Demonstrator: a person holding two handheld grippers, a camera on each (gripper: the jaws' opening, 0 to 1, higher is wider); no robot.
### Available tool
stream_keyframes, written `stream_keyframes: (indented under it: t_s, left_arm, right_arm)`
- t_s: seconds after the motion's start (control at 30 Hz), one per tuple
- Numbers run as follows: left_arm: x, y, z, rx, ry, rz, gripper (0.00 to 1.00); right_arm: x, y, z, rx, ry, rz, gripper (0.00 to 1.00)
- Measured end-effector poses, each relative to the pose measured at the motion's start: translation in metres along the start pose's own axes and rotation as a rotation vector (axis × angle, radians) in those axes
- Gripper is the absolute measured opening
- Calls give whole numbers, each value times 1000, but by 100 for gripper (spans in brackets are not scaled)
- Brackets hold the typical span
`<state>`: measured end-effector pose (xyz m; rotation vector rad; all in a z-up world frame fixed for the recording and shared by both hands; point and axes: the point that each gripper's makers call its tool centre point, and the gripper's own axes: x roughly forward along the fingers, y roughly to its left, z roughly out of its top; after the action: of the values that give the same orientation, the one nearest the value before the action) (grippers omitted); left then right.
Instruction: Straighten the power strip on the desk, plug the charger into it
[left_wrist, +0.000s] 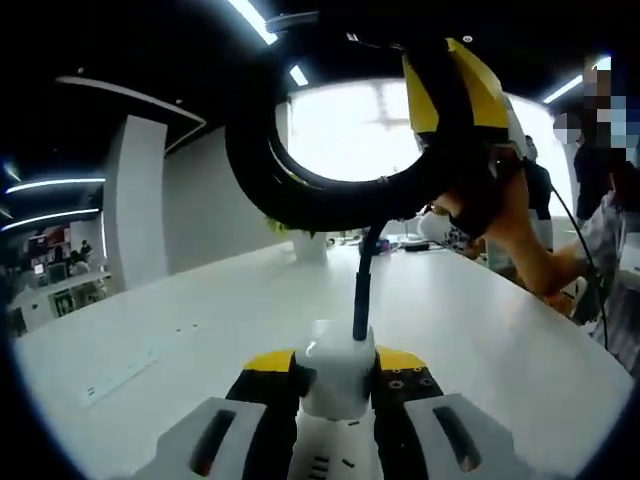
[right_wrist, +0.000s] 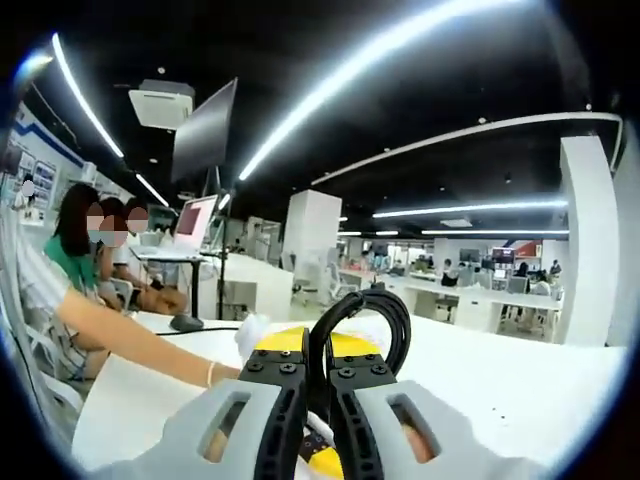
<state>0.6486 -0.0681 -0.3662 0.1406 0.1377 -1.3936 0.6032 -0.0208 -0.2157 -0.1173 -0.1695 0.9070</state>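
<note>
Left gripper view, left claw (left_wrist: 337, 385) clamps charger (left_wrist: 337, 368), right claw (right_wrist: 318, 395) pinching cable (right_wrist: 372, 312), power strip (left_wrist: 120, 376) apart

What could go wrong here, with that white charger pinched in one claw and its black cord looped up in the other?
The white charger sits between the left gripper jaws by its lower part, so it might twist or slip. The black cable arches to the right gripper, which pinches it; pulling the hands apart could tug the charger loose. The power strip lies off to one side on the desk, so lining up may be awkward.
</note>
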Motion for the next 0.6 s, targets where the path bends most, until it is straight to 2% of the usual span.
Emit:
stream_keyframes:
  t_s: [0.43,0.6]
  left_arm:
    - [4,1,-7,37,48,-5,26]
    - [4,1,-7,48,50,-17,26]
  right_arm:
    - [-6,-1,-6,3,14,-9,3]
    - [-9,-2,-6,14,3,-11,3]
